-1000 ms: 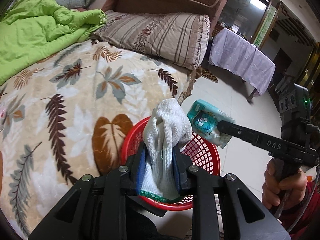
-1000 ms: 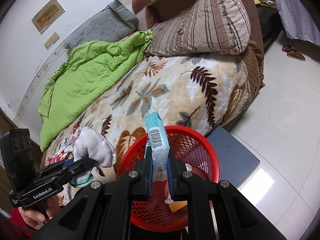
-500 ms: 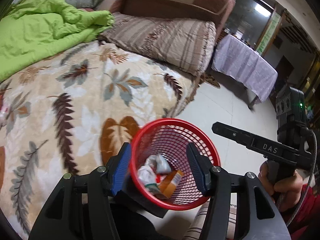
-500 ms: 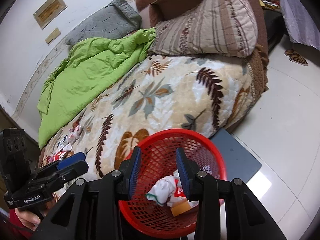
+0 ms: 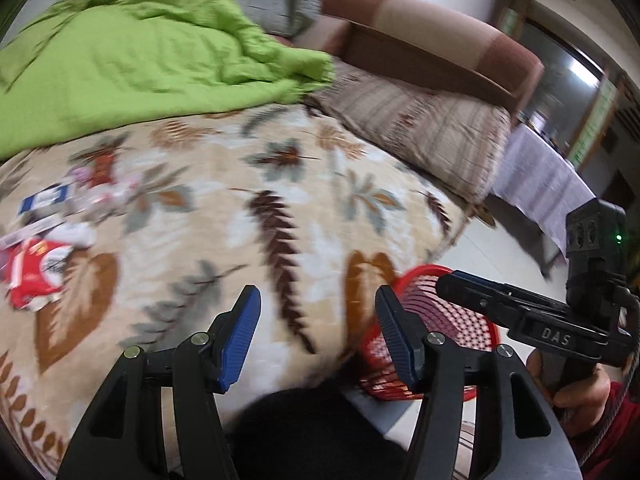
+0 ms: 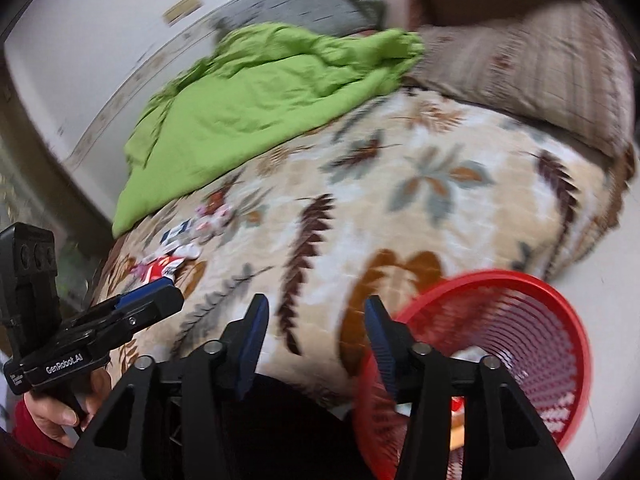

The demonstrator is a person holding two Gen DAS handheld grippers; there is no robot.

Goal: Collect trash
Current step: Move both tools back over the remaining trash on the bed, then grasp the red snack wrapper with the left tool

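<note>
Trash still to collect lies in a small cluster of wrappers [image 5: 44,236] on the leaf-patterned bed cover [image 5: 280,200], well apart from both grippers and off to their left. Starting at the left gripper [image 5: 316,332]: its blue-padded jaws have just been opening and now stand spread with nothing between them, only bed cover showing in the gap. The right gripper [image 6: 312,340] has likewise just been opening and stands spread and empty. It sits just beside the left one, over the near edge of the bed.

A red mesh basket [image 6: 552,320] stands on the floor, touching or almost touching the bed's near edge, to the right of both grippers, with a few discarded items low inside it.

The wrapper cluster holds a red and white packet [image 5: 34,276], a blue and white piece [image 5: 44,198] and pale scraps; motion blur hides finer detail. The pile runs roughly away from the near edge toward a crumpled green quilt [image 5: 140,64]. The left gripper looks the nearer one to it, so it is probably the better choice for the next pick.

Between grippers and wrappers the bed cover is open and flat, leaving free room to sweep left. A striped cushion [image 5: 432,132] lies far right, clear of that path.
</note>
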